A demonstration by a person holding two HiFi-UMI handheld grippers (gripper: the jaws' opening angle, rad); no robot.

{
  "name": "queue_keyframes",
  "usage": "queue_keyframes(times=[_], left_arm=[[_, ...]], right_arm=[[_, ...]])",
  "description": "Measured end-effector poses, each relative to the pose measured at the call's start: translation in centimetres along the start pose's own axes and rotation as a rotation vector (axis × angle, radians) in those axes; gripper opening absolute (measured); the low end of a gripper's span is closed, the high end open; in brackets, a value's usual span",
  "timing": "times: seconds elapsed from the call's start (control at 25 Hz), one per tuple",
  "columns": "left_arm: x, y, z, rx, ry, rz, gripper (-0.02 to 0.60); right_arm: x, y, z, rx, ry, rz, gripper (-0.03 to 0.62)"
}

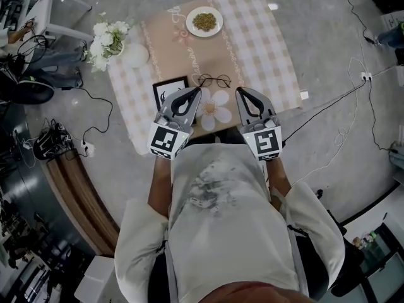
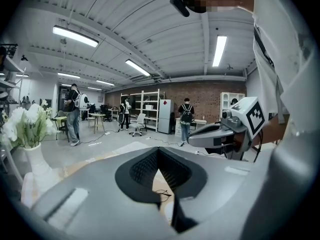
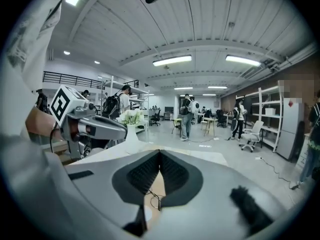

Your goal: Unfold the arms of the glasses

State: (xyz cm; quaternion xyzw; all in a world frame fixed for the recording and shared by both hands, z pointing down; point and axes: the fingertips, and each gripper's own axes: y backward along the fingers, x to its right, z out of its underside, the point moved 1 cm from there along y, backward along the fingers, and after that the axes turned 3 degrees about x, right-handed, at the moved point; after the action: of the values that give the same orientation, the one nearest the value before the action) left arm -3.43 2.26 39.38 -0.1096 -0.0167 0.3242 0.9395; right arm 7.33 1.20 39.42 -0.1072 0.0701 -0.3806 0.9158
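Task not started, by my reading. The glasses (image 1: 213, 80) lie on the bench (image 1: 278, 55) just beyond the white flower-shaped mat (image 1: 213, 109), on the side away from me, lenses side by side. No arm sticks out from them in the head view, so I take both arms to be folded in, though they are too small to be sure. My left gripper (image 1: 193, 95) hangs just left of the mat and my right gripper (image 1: 242, 95) just right of it, both short of the glasses and apart from them. Each gripper's own view shows the jaws clenched tip to tip with nothing between them; the glasses appear only as a thin wire outline on the bench past the tips. Well beyond the mat sits a plate (image 1: 190, 24) of food, far to the mat's left a vase of white flowers (image 1: 134, 55), and a black picture frame (image 1: 165, 92) just left of the mat, partly under my left gripper. Left to do — all of it: open a gripper, steady the glasses, swing out one arm, then the other.
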Motion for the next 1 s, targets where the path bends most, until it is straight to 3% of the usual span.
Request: queue_keyframes(times=[0.28, 1.0], left_arm=[[-0.4, -1.0, 0.9, -0.03, -0.018, 0.053, 0.009], [-2.3, -3.5, 6.1, -0.132, -0.047, 0.235, 0.009]], right_arm=[[0.5, -0.8, 1.3, -0.044, -0.003, -0.001, 0.015], [-0.6, -3.8, 6.3, -0.214, -0.066, 0.095, 0.017]])
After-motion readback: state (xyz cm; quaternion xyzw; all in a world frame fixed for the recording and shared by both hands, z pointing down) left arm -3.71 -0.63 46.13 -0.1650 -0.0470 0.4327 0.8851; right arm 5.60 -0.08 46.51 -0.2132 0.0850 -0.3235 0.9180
